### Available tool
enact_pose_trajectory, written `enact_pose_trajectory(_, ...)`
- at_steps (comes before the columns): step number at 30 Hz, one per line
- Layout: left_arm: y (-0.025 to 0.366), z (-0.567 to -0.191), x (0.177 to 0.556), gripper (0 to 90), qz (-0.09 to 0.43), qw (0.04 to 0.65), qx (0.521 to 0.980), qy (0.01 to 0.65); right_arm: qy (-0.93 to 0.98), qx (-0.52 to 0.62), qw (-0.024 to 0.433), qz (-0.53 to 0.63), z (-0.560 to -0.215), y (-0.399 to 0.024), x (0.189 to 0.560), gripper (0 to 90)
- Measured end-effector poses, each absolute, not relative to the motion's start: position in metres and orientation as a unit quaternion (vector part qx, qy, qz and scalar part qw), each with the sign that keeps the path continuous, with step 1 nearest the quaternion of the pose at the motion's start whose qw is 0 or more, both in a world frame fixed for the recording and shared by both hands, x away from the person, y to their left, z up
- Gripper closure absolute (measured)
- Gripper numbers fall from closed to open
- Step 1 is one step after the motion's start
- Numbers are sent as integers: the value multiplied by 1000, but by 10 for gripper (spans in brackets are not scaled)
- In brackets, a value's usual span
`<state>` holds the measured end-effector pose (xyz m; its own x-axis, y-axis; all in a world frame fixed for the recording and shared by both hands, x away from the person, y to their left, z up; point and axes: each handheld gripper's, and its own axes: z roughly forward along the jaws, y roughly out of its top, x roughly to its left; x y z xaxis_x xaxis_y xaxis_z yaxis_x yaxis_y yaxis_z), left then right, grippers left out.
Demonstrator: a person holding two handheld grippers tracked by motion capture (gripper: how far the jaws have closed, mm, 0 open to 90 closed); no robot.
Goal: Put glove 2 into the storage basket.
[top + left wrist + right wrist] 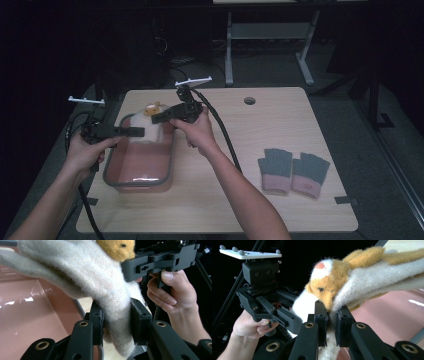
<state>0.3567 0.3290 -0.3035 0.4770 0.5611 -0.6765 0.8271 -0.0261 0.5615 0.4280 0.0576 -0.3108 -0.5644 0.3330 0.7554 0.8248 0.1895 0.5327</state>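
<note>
Grippers both pinch one fuzzy cream glove (141, 124) with an orange animal face (151, 108) sewn on it. Landmark: the pink tub (141, 172) on the wooden table (280, 200).

Left gripper (131, 132): held level at the tub's left rim, jaws pointing across the tub's far end. In the left gripper view its pads (99, 322) are pressed into a cream part of the glove (82, 275), the fabric bunched between them and hanging below. Clamped on the glove.

Right gripper (158, 118): above the tub's far right corner, jaws aimed toward the left one. In the right gripper view its jaws (331, 322) stand nearly together with a thin fold of the glove (374, 272) caught between them, just under the orange face (323, 288). Clamped on the glove.

Glove: stretched between the two grippers, lifted over the far end of the tub, not resting on the tub's floor as far as the gripper views show. Orange face sits at the far side, near the right gripper.

Tub interior: pink floor visible beneath the glove.

Well to the right of the tub, near the table's front right: a pair of grey gloves with pink cuffs (293, 171), lying flat side by side.
</note>
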Motion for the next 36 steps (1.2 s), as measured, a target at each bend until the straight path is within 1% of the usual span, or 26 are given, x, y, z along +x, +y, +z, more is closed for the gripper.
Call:
enact_pose_trajectory(17, 349, -321, 352, 671, -139, 482, 695, 514, -731, -395, 272, -486, -332, 80, 432, 817)
enact_pose_trajectory(28, 357, -341, 349, 671, -147, 464, 694, 529, -724, -404, 300, -472, -358, 91, 433, 816)
enact_pose_trajectory(36, 355, -355, 349, 671, -155, 451, 696, 537, -723, -412, 307, -462, -374, 91, 432, 814)
